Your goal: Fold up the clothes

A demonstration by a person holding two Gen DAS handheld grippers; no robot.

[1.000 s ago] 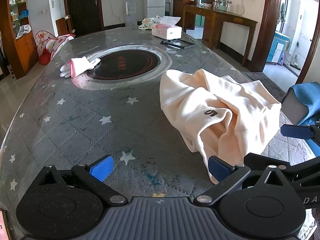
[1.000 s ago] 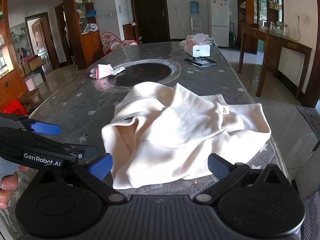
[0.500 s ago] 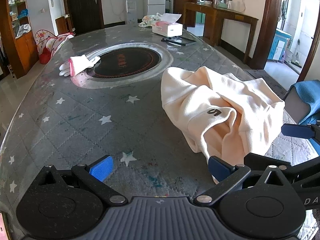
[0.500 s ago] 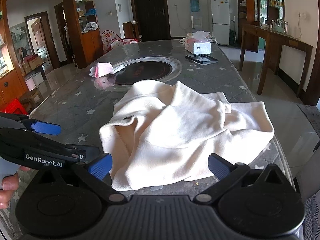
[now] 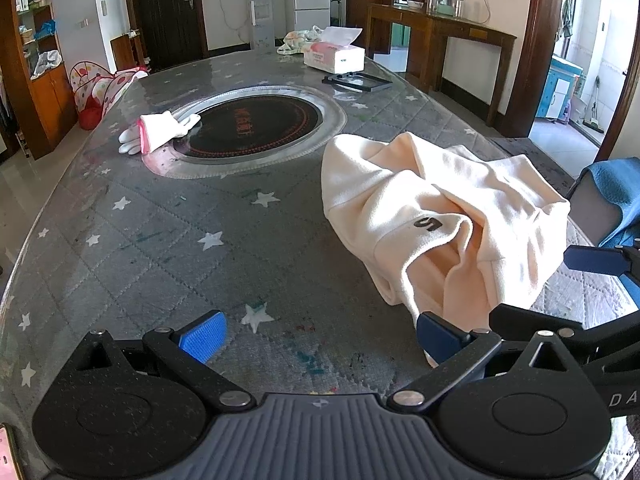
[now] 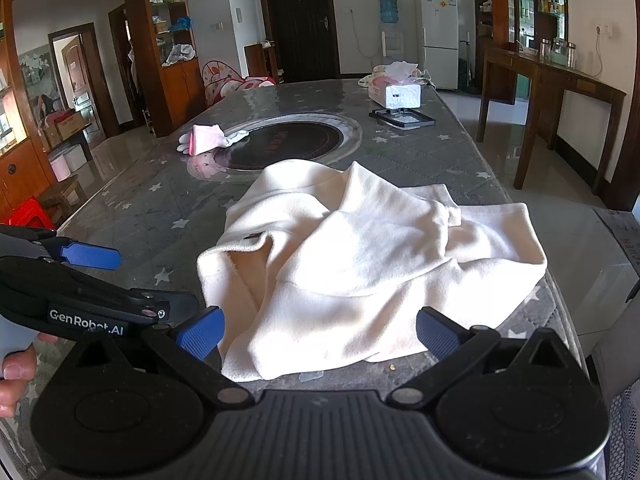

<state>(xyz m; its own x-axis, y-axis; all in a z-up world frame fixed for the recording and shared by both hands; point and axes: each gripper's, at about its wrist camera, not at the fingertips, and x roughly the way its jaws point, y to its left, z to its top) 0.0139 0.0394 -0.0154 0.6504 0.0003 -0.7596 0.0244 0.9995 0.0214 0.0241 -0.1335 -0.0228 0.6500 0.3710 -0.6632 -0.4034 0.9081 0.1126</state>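
A crumpled cream garment (image 5: 440, 220) lies in a heap on the grey star-patterned table, near its right edge; it also shows in the right wrist view (image 6: 360, 264). My left gripper (image 5: 320, 338) is open and empty, low over the table, with its right finger beside the garment's near hem. My right gripper (image 6: 318, 332) is open and empty, with the garment's near edge between its spread fingers. Each gripper shows at the side of the other's view.
A round dark cooktop (image 5: 250, 122) is set in the table (image 5: 140, 240). White and pink gloves (image 5: 160, 134) lie left of it. A tissue box (image 5: 334, 56) and a flat black tray (image 5: 356, 82) stand at the far end. A blue chair (image 5: 612, 200) is at right.
Both grippers have edged slightly forward toward the garment. The garment itself has not moved, and both grippers stay open.
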